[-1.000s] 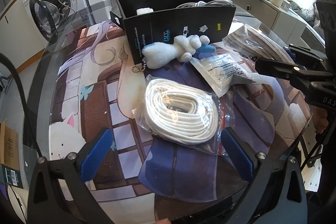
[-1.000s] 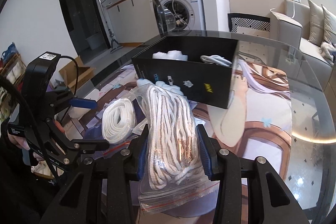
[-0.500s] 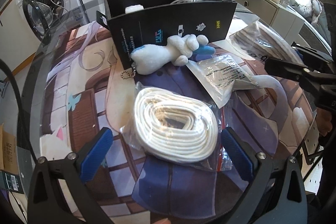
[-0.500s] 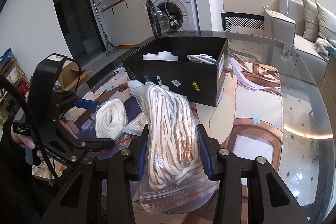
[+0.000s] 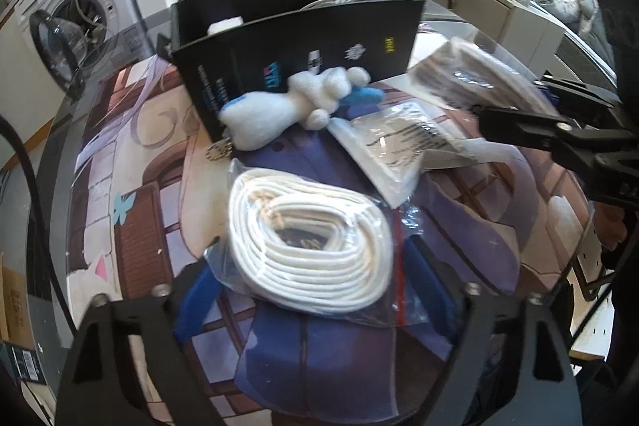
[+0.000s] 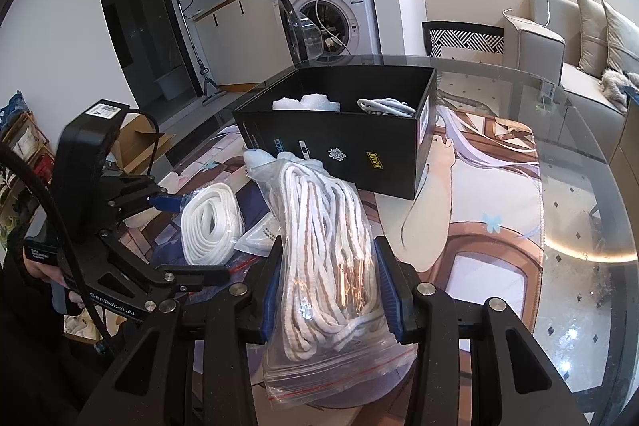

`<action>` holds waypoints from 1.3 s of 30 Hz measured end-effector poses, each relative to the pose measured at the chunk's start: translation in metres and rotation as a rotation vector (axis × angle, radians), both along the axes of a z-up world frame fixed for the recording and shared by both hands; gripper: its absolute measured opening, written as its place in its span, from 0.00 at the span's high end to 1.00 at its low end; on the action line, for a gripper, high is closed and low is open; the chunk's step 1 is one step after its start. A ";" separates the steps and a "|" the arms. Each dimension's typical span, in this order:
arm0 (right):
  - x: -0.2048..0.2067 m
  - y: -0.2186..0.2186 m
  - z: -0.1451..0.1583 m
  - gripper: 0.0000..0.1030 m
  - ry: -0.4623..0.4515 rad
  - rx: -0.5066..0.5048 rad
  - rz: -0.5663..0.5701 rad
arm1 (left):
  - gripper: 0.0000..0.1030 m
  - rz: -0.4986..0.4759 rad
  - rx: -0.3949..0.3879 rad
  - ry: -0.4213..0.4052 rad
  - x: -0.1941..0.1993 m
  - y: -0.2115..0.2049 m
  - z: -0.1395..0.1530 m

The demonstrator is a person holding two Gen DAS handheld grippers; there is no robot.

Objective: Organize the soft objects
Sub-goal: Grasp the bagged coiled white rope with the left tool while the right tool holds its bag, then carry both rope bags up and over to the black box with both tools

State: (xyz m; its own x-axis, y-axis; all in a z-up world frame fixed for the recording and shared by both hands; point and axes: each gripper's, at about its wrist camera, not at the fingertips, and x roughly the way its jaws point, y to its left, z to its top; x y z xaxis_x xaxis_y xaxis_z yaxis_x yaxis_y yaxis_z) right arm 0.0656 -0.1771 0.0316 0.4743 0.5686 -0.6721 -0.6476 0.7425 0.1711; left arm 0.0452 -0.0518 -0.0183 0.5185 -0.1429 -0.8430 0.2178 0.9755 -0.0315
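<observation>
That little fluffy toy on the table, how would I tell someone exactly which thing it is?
Start at the open black box on the glass table. Lying against the box's near wall is the plush toy, white and pale blue, with a small metal chain at one end. Everything near it is a clear plastic bag, such as the bag of coiled white cord; only the toy is bare and fuzzy.
</observation>
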 end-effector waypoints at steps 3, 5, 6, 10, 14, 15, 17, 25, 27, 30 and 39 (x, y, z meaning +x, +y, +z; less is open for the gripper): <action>0.000 0.001 0.000 0.59 0.000 -0.001 0.001 | 0.39 -0.016 -0.005 -0.008 -0.003 -0.003 0.004; 0.000 0.001 0.000 0.59 -0.001 0.002 0.002 | 0.44 -0.024 -0.009 -0.011 -0.005 -0.003 0.004; 0.000 0.001 0.000 0.59 -0.002 0.001 0.002 | 0.46 -0.026 -0.012 -0.012 -0.006 -0.003 0.005; 0.000 0.001 0.001 0.59 -0.004 0.003 0.001 | 0.50 -0.028 -0.023 -0.012 -0.009 -0.001 0.006; 0.001 0.001 0.001 0.59 -0.004 0.004 0.002 | 0.50 -0.022 -0.022 -0.015 -0.014 0.001 0.007; 0.001 0.001 0.001 0.59 -0.005 0.004 0.003 | 0.50 -0.020 -0.023 -0.016 -0.015 0.003 0.008; 0.001 0.001 0.002 0.59 -0.007 0.005 0.004 | 0.50 -0.012 -0.028 -0.020 -0.017 0.006 0.009; -0.001 0.003 0.006 0.59 -0.023 0.014 0.005 | 0.50 0.037 -0.063 -0.054 -0.026 0.025 0.019; -0.002 0.002 0.008 0.59 -0.027 0.018 0.004 | 0.50 0.045 -0.069 -0.068 -0.028 0.028 0.022; -0.002 0.001 0.011 0.59 -0.037 0.023 -0.001 | 0.50 0.061 -0.082 -0.086 -0.027 0.033 0.026; -0.002 0.003 0.023 0.59 -0.070 0.032 -0.028 | 0.50 0.080 -0.071 -0.136 -0.017 0.034 0.038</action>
